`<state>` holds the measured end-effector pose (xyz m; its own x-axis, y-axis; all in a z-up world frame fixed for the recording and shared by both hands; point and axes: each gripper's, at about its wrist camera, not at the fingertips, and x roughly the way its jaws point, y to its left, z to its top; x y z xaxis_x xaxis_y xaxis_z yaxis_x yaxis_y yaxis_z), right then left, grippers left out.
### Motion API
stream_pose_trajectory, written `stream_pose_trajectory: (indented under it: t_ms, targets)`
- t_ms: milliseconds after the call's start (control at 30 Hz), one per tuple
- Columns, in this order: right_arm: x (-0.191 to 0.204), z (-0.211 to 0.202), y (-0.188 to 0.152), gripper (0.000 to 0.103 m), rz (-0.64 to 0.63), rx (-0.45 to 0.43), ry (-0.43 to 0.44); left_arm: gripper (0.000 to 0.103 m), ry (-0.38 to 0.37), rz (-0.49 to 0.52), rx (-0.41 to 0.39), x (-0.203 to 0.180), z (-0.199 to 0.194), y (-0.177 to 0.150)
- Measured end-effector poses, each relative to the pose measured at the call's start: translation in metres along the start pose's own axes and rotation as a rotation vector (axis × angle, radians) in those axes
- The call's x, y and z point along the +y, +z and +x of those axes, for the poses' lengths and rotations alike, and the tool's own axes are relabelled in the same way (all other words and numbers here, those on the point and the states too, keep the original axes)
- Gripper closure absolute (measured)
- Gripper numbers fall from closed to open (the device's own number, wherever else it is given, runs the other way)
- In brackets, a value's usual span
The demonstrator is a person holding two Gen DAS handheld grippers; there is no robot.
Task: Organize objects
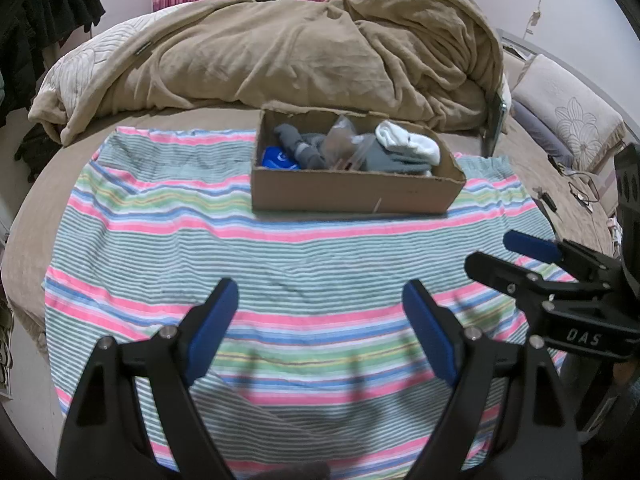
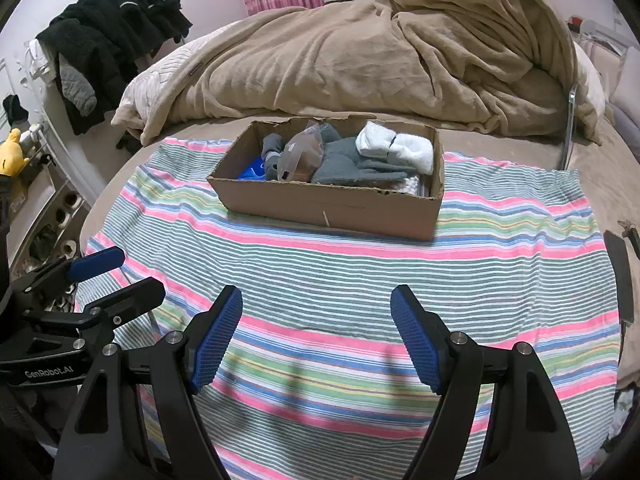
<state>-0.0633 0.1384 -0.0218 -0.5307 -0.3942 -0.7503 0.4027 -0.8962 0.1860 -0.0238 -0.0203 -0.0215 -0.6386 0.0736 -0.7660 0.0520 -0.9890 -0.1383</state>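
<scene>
Over the striped cloth [image 1: 280, 264], I am holding my left gripper [image 1: 320, 332] and right gripper [image 2: 316, 336] spread and empty, judging the cardboard box's [image 2: 332, 208] soft, light socks [image 2: 396, 144] best pinched mid-bundle.

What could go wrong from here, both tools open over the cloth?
1. The cardboard box is heaped: grabbing the white rolled socks may drag the grey glove out too.
2. The striped cloth is loose and could bunch if a tool catches it.
</scene>
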Motion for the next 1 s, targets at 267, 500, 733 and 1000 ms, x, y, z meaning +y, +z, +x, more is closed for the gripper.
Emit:
stream_pose_trajectory:
  t_ms: [267, 500, 733, 1000]
  targets:
    - [-0.0004, 0.0002, -0.001, 0.024, 0.001, 0.002, 0.001, 0.018, -0.001, 0.001, 0.0, 0.0006, -0.0004, -0.0005]
    - [-0.0014, 0.0002, -0.0014, 0.024, 0.002, 0.003, 0.0, 0.018, 0.0, -0.001, 0.0, 0.0009, -0.0005, -0.0008]
    - [-0.0008, 0.0003, -0.0014, 0.024, 0.002, 0.003, 0.001, 0.017, -0.001, 0.0, 0.002, 0.0008, -0.0002, -0.0006]
    - [-0.0026, 0.0025, -0.0027, 0.024, 0.005, 0.01, 0.001, 0.017, -0.03, 0.02, -0.002, -0.0037, 0.0017, -0.003]
